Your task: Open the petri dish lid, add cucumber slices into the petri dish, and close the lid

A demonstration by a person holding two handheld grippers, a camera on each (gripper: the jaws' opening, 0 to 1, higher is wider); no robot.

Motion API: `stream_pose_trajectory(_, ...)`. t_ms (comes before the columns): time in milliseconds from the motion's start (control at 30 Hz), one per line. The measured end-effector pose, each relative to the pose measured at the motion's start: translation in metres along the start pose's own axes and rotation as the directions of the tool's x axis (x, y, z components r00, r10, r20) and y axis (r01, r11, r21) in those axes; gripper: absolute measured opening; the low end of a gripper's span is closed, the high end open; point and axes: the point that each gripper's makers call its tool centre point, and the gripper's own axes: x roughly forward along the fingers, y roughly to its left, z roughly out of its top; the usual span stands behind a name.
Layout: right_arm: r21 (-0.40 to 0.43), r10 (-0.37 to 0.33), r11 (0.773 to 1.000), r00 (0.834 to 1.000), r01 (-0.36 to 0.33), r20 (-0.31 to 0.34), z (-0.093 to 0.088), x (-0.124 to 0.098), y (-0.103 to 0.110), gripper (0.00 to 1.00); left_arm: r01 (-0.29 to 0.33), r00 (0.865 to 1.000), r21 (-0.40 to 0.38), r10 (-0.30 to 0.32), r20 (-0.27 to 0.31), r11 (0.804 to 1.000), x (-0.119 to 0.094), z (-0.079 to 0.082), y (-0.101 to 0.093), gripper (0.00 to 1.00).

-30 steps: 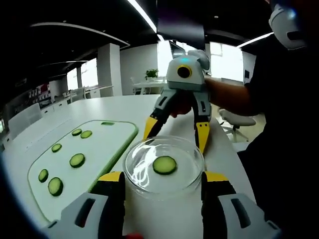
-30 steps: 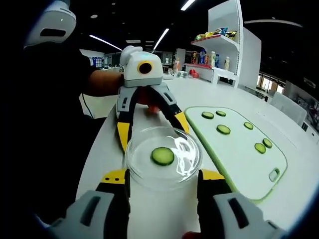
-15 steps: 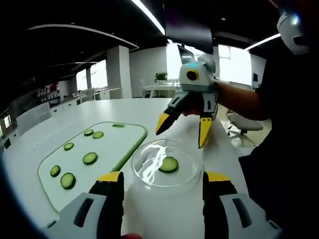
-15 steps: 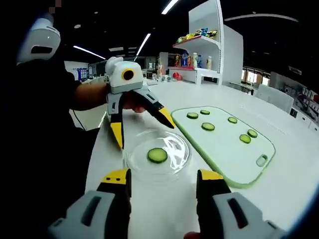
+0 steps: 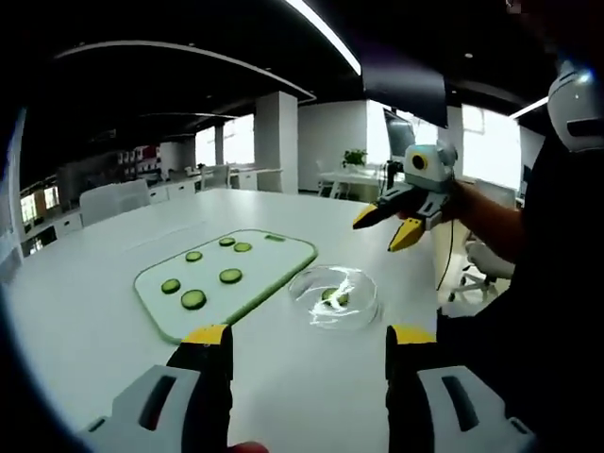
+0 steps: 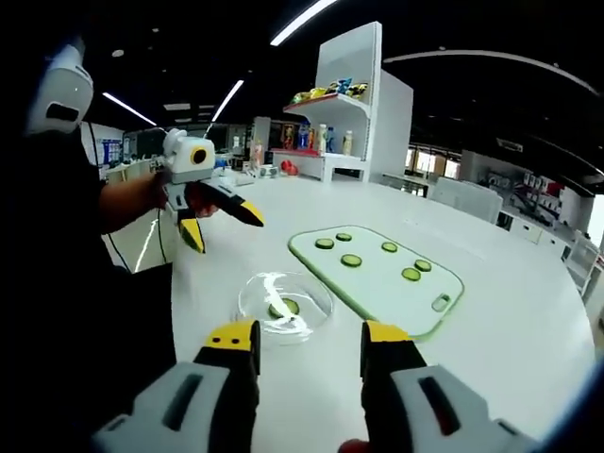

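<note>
Resting on the white bench (image 5: 85, 321), the lidded petri dish (image 5: 333, 296) holds 1 cucumber slice (image 5: 330, 295) beside the green cutting board (image 5: 260, 264). Both claws are spread wide, empty: left claw (image 6: 219, 223), right claw (image 5: 387, 225), each well apart from the dish.

Both grippers now sit well back from the clear glass petri dish (image 5: 333, 296), no longer flanking it. The left gripper (image 6: 215, 219) and right gripper (image 5: 389, 225) hang raised above the white table (image 5: 94, 283), jaws apart.
</note>
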Motion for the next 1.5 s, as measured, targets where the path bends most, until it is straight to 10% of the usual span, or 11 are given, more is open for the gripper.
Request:
stream_pose_trajectory(267, 0.076, -0.157, 0.985, 0.987, 0.155, 0.017, 0.001, -0.042, -0.018, 0.38, -0.151, 0.988, -0.049, 0.153, 0.023, 0.987, -0.051, 0.006, 0.011, 0.64)
stream_pose_trajectory(833, 0.094, -0.228, 0.97, 0.974, 0.225, 0.014, -0.001, -0.117, -0.001, 0.35, -0.298, 0.951, -0.06, 0.302, 0.062, 0.953, -0.122, 0.022, -0.006, 0.64)
stream_pose_trajectory(1500, 0.074, -0.212, 0.975, 0.977, 0.211, 0.001, 0.0, -0.113, 0.006, 0.34, -0.326, 0.942, -0.078, 0.331, 0.052, 0.942, -0.128, 0.022, -0.003, 0.64)
